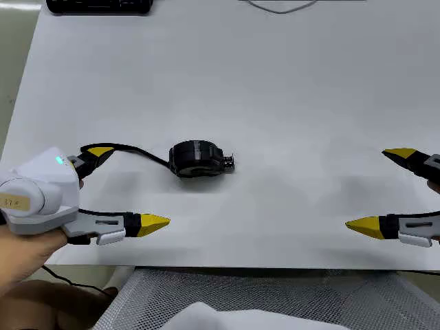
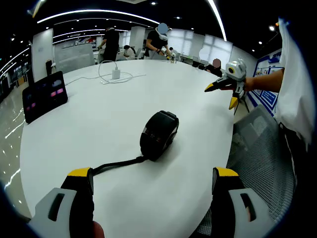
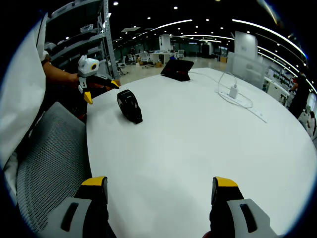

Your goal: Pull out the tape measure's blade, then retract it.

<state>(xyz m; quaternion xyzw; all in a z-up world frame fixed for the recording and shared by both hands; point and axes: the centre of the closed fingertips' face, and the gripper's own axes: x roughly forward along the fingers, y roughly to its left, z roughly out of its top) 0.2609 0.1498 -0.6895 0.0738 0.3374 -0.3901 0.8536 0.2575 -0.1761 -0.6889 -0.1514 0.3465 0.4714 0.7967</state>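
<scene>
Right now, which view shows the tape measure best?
The left gripper view: the tape measure sits close and central, its case and black strap clear. The head view shows it from above, smaller, with the blade tip at its right end. The right gripper view shows it far off and small.

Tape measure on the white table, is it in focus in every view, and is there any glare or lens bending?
Head view: the tape measure is sharp, with a soft shadow under it; the table is evenly lit, with no harsh glare. Left gripper view: it is crisp and close, and the fisheye bows the table edge. Right gripper view: it is smaller but still clear, with the same bowing.
</scene>
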